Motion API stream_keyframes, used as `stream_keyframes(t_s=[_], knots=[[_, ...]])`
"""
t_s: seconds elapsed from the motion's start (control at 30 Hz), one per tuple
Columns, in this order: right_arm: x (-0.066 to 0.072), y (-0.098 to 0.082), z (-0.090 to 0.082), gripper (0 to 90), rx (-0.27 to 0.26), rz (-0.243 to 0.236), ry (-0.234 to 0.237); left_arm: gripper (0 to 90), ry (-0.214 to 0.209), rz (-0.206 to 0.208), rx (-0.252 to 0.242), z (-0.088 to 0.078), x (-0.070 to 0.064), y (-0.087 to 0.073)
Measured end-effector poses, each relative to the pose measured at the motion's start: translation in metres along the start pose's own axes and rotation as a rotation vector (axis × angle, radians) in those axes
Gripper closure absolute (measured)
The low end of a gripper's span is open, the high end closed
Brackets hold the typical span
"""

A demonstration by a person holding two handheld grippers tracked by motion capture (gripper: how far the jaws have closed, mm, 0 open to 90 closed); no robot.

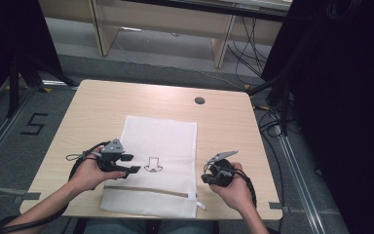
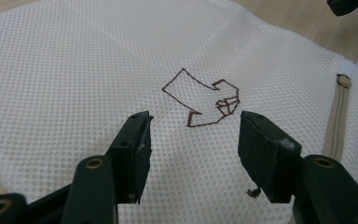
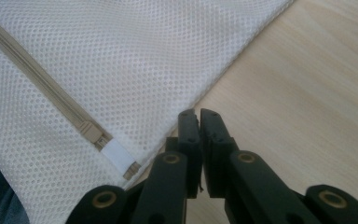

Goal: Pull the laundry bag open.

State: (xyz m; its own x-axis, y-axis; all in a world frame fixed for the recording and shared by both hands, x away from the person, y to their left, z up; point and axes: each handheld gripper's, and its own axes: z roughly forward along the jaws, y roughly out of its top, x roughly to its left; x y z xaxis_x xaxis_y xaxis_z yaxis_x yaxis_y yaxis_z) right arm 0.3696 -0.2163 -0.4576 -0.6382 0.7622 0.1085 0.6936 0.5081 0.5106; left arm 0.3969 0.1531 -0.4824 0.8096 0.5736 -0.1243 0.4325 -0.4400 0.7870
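right gripper (image 1: 213, 171): fingers clenched on nothing, over bare bench (image 1: 224, 122) just beside bag's zipper end (image 3: 114, 156)
left gripper (image 1: 127, 164): fingers released, hovering above bag near printed logo (image 2: 203, 100)
mesh bag (image 1: 165, 131): flat, mid-bench, zipper (image 1: 146, 191) along near edge, looks zipped
step: likely pre-grasp, nothing held
next: probably pin fabric left, open right fingers onto zipper pull
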Motion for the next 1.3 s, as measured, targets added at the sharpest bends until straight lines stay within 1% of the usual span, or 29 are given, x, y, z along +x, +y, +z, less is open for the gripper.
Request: stream_keyframes(t_s=[0.03, 0.07, 0.1, 0.13, 0.17, 0.2, 0.23, 0.27, 0.3, 0.37, 0.4, 0.43, 0.47, 0.5, 0.53, 0.63, 0.7, 0.77, 0.83, 0.87, 0.9, 0.97, 1.0, 1.03, 1.17, 1.2, 1.23, 1.27, 1.3], knots=[[0.000, 0.000, 0.001, 86.4, -0.009, -0.017, -0.007, 45.2, 0.000, -0.017, -0.002, 0.000, -0.001, 0.000], [0.002, 0.000, 0.000, 86.4, 0.004, 0.014, -0.008, 45.3, -0.005, -0.008, -0.006, 0.000, -0.001, 0.000], [0.003, -0.001, 0.000, 86.4, 0.008, 0.029, -0.008, 45.3, 0.003, 0.007, 0.001, 0.000, -0.002, 0.000], [0.003, -0.001, 0.000, 86.4, 0.004, 0.022, -0.001, 45.4, -0.001, -0.006, -0.003, 0.001, -0.003, -0.001], [0.002, -0.001, 0.000, 86.4, 0.002, 0.003, 0.001, 45.5, 0.007, 0.008, 0.006, 0.000, -0.004, 0.000], [0.005, -0.001, -0.002, 86.5, 0.026, 0.033, 0.000, 45.6, 0.004, -0.001, 0.005, 0.000, -0.005, -0.001], [0.006, -0.002, -0.003, 86.9, 0.032, 0.038, 0.009, 45.6, -0.004, 0.002, 0.004, 0.000, -0.006, -0.001], [0.006, -0.002, -0.003, 88.3, 0.021, 0.014, 0.037, 45.6, 0.002, 0.003, 0.000, 0.000, -0.008, -0.001], [0.010, -0.002, -0.004, 88.9, 0.043, 0.025, 0.052, 45.6, -0.001, 0.006, -0.001, 0.000, -0.010, -0.001], [0.013, -0.003, -0.004, 90.0, 0.054, 0.003, 0.061, 45.6, -0.010, 0.013, 0.003, 0.002, -0.013, 0.000], [0.017, -0.003, -0.004, 90.0, 0.078, 0.028, 0.058, 45.6, -0.009, 0.023, 0.006, 0.002, -0.014, 0.000], [0.019, -0.003, -0.003, 90.0, 0.087, 0.023, 0.061, 45.6, -0.006, 0.032, 0.011, 0.003, -0.016, 0.002], [0.020, -0.003, 0.000, 90.0, 0.088, -0.004, 0.066, 45.8, -0.010, 0.040, 0.011, 0.004, -0.017, 0.003], [0.023, -0.003, 0.001, 90.0, 0.108, 0.013, 0.066, 45.9, -0.021, 0.043, 0.007, 0.006, -0.019, 0.004], [0.024, -0.003, 0.004, 90.0, 0.100, -0.014, 0.080, 45.9, -0.034, 0.045, 0.005, 0.007, -0.021, 0.005], [0.026, -0.002, 0.009, 90.0, 0.113, -0.020, 0.096, 47.7, -0.033, 0.068, 0.026, 0.012, -0.028, 0.007], [0.027, -0.001, 0.011, 90.0, 0.127, -0.009, 0.105, 48.2, -0.040, 0.073, 0.032, 0.015, -0.030, 0.008], [0.026, -0.001, 0.014, 90.0, 0.129, -0.019, 0.113, 48.2, -0.050, 0.086, 0.027, 0.017, -0.032, 0.009], [0.028, -0.001, 0.016, 90.0, 0.154, -0.001, 0.112, 48.1, -0.052, 0.104, 0.030, 0.017, -0.033, 0.011], [0.028, -0.001, 0.017, 90.0, 0.147, -0.017, 0.123, 48.1, -0.064, 0.100, 0.024, 0.018, -0.034, 0.011], [0.028, -0.001, 0.017, 90.0, 0.151, -0.014, 0.125, 48.0, -0.062, 0.099, 0.024, 0.018, -0.036, 0.012], [0.027, -0.002, 0.019, 90.0, 0.154, -0.027, 0.121, 47.6, -0.063, 0.118, 0.025, 0.019, -0.037, 0.012], [0.027, -0.002, 0.019, 90.0, 0.161, -0.027, 0.127, 47.6, -0.072, 0.111, 0.023, 0.020, -0.038, 0.012], [0.028, -0.002, 0.020, 90.0, 0.167, -0.017, 0.125, 47.6, -0.069, 0.127, 0.025, 0.021, -0.038, 0.013], [0.027, -0.003, 0.024, 90.0, 0.186, -0.016, 0.120, 48.1, -0.099, 0.146, 0.024, 0.026, -0.046, 0.017], [0.028, -0.003, 0.024, 90.0, 0.201, 0.003, 0.109, 48.5, -0.104, 0.153, 0.024, 0.027, -0.048, 0.018], [0.027, -0.003, 0.026, 90.0, 0.191, -0.021, 0.119, 49.0, -0.103, 0.166, 0.023, 0.028, -0.051, 0.019], [0.027, -0.003, 0.027, 90.0, 0.185, -0.031, 0.119, 50.0, -0.100, 0.192, 0.034, 0.029, -0.053, 0.021], [0.027, -0.003, 0.028, 90.0, 0.188, -0.026, 0.114, 51.1, -0.100, 0.223, 0.043, 0.030, -0.055, 0.022]])
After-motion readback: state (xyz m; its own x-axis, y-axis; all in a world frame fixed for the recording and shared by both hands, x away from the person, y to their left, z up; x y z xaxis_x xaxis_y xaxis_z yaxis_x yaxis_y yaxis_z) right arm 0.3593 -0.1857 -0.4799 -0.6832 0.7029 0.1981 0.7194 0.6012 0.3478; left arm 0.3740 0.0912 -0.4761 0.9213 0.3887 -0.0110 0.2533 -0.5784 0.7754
